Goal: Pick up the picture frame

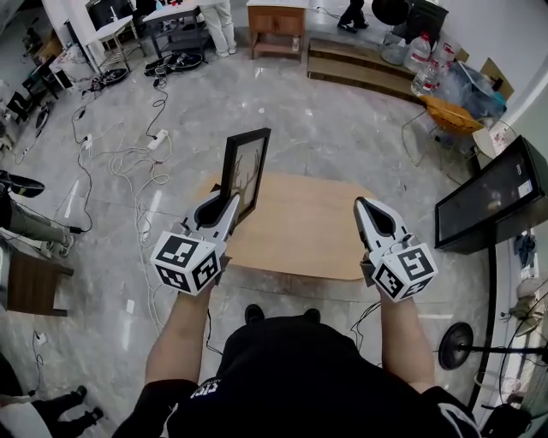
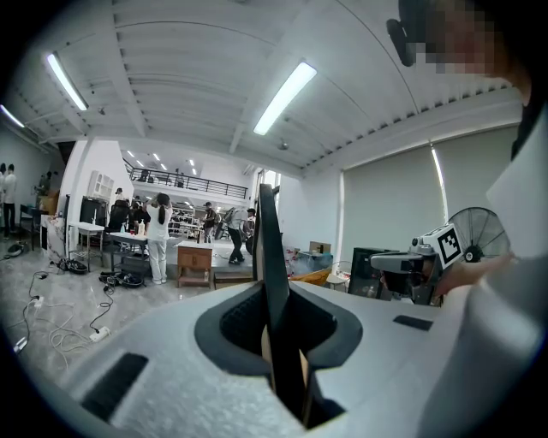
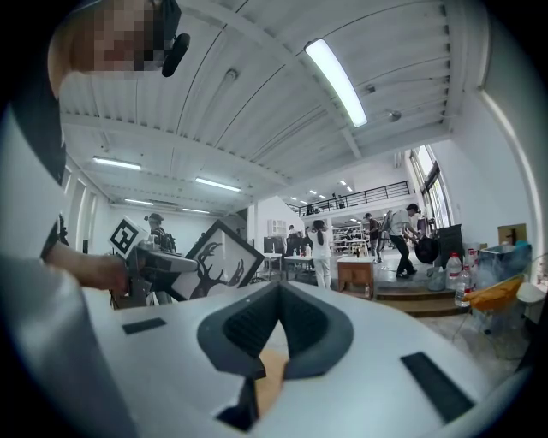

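The picture frame [image 1: 244, 171] is black, with a deer-antler print showing in the right gripper view [image 3: 218, 261]. It is held upright, edge-on, above the left part of the light wooden table [image 1: 300, 235]. My left gripper [image 1: 228, 205] is shut on the frame's lower edge. In the left gripper view the thin black frame [image 2: 267, 248] stands between the jaws of the left gripper [image 2: 278, 342]. To the right, my right gripper [image 1: 364, 207] is shut and holds nothing, which the right gripper view [image 3: 272, 342] confirms. It hovers over the table's right side, apart from the frame.
A dark monitor [image 1: 488, 201] stands on a stand to the right of the table. White cables and a power strip [image 1: 157, 139] lie on the marble floor to the left. A wooden cabinet [image 1: 276, 26], a low platform, water bottles and an orange chair [image 1: 445, 115] stand farther back.
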A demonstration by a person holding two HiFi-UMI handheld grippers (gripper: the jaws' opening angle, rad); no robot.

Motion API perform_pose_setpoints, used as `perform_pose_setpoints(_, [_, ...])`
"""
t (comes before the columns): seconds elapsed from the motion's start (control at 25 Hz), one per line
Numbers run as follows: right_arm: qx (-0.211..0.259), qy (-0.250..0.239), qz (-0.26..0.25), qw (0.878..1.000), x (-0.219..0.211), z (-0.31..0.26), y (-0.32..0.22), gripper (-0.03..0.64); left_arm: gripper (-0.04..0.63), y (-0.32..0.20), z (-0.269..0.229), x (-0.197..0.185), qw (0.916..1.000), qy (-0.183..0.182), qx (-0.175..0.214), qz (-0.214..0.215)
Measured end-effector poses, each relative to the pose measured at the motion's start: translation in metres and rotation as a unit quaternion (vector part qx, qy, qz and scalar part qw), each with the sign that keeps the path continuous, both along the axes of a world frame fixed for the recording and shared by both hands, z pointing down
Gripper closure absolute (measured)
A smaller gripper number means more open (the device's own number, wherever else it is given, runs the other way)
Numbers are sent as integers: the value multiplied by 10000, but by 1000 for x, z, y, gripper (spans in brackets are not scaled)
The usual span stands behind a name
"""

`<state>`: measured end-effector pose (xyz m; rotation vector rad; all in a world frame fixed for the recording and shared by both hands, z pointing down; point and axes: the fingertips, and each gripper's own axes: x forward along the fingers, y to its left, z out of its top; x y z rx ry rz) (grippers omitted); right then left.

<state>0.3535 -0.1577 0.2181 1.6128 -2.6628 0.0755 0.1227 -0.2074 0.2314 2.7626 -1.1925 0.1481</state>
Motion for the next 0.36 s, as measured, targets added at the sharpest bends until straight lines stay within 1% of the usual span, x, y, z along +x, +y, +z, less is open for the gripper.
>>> perform_pose_setpoints(0.16, [-36,-49,-54,10000,-8,-2,-5,614,540,-4,-4,-2,9999,138,-59,57])
perform_pose_setpoints(0.36, [-39,-31,-95,9999,-14,1,1,615,540,4,1,3,9998,136,-49,106])
